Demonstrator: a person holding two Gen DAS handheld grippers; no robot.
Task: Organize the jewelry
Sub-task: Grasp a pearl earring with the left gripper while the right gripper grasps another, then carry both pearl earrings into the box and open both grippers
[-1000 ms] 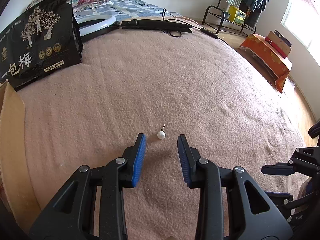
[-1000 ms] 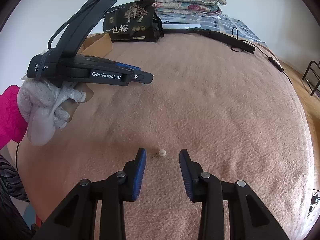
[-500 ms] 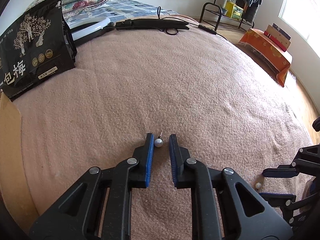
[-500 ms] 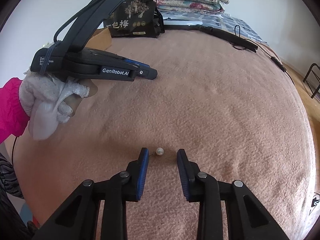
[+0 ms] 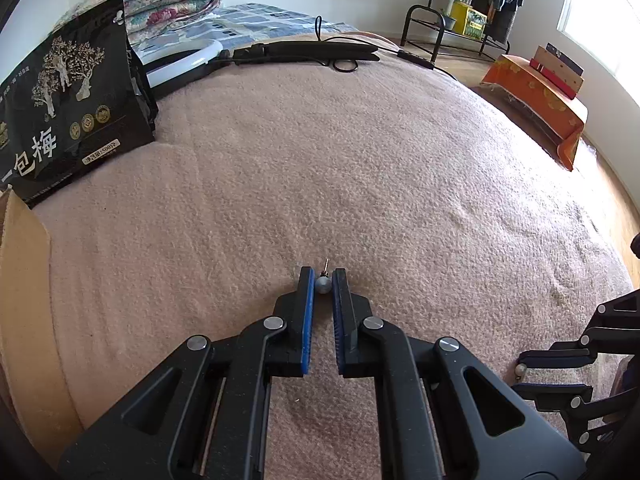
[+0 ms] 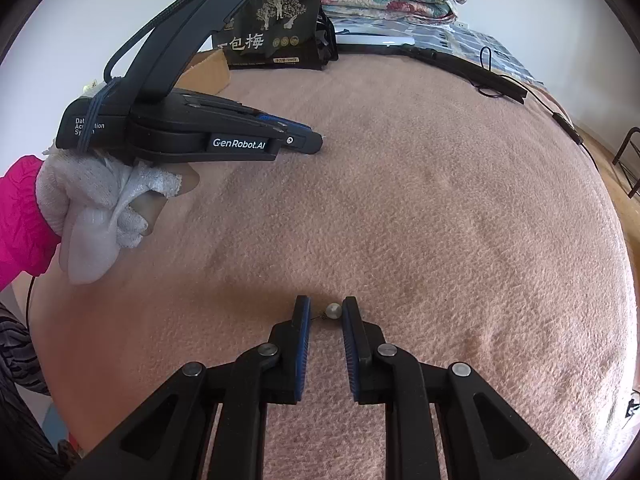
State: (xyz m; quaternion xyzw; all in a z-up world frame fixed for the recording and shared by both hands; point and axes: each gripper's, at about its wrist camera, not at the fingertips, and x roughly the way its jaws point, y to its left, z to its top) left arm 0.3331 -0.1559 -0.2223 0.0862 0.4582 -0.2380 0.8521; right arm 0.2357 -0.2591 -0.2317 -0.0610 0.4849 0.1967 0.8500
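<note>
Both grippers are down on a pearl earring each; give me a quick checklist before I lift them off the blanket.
1. Left gripper shut on its pearl earring: ok, both pads touch the pearl.
2. Left earring's post free of the pads: ok, it sticks out ahead of them.
3. Right gripper shut on its pearl earring: not ok, jaws closing, pearl near the right pad, gap on the left.
4. Right earring's post clear of the left pad: cannot tell, too small.
5. Pink blanket caught in either grip: cannot tell.
6. Space between the two grippers for lifting: ok, they stand apart.
</note>
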